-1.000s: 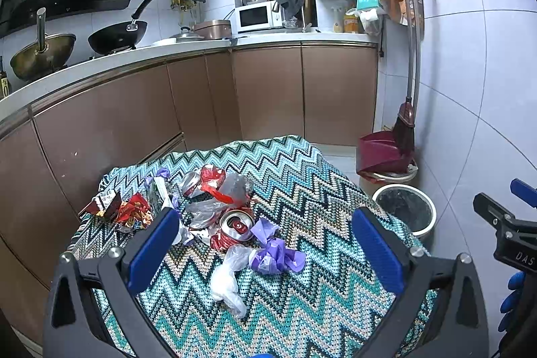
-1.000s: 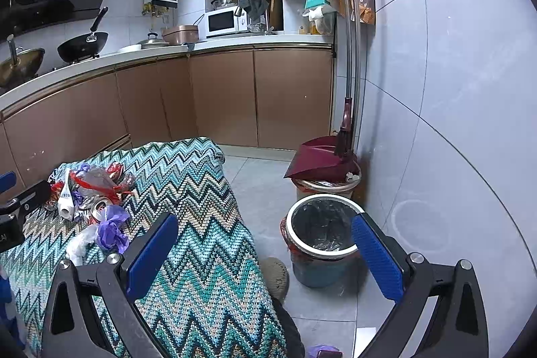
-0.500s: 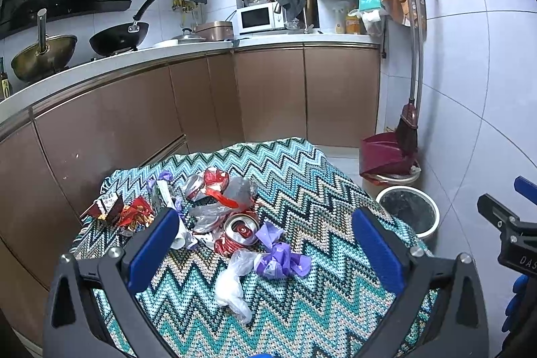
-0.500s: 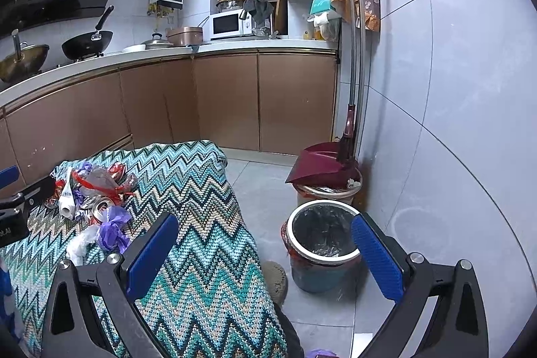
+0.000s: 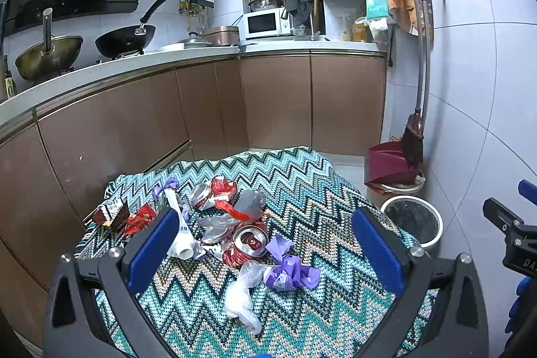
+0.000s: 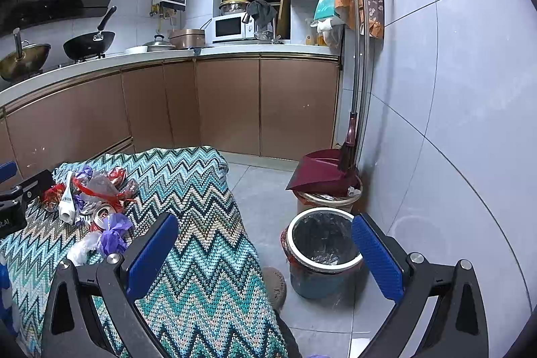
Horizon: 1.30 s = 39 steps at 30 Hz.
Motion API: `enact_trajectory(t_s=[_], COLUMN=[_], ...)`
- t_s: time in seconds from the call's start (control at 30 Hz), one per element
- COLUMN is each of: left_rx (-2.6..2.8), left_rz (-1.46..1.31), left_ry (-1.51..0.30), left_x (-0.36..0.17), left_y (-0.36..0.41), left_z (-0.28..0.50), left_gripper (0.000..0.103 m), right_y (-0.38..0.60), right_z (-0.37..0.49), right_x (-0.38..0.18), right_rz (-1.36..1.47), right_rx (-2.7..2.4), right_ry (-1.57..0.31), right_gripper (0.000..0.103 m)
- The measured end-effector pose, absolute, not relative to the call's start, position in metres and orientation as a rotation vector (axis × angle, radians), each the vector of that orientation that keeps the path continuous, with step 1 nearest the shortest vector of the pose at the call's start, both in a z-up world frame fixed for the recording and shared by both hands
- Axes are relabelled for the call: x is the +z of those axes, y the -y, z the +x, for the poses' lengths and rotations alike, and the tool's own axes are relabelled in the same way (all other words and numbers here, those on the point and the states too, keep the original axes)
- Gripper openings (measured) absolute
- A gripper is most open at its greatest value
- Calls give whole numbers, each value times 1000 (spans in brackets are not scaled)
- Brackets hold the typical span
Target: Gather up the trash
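Crumpled trash pile [image 5: 231,223] sits on the zigzag blanket [image 5: 302,190]: 2 crushed cans, wrappers, purple bag [image 5: 290,272], clear bag [image 5: 240,294]. We hold the left gripper [image 5: 265,252] wide open and empty above the pile; right gripper [image 6: 265,252] is also wide open and empty, facing the bin [image 6: 324,245] on the floor. Risk: thin bags slip from the pads, or a grab snags the blanket and drags trash off the edge.

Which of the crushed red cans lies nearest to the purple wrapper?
The crushed can with its round top facing the camera, touching the purple wrapper; the other can lies farther back.
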State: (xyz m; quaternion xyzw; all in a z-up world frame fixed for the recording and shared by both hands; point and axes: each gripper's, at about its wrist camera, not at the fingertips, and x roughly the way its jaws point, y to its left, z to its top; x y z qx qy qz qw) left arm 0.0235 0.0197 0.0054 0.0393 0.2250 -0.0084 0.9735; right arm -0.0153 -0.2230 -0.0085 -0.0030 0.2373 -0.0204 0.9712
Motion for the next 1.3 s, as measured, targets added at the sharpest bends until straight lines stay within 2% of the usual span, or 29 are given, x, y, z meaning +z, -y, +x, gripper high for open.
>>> enact_trajectory(t_s=[0.97, 1.3], left_rx=[-54, -128], left_rz=[42, 14], left_ry=[-521, -645], left_x=[-9, -54], left_y=[-50, -78], left_z=[52, 66], left_gripper=[103, 103], right_y=[188, 166], right_z=[10, 39], right_x=[-1, -25], right_rz=[-40, -42], right_rx=[80, 249], right_ry=[-460, -557], right_gripper=[103, 103])
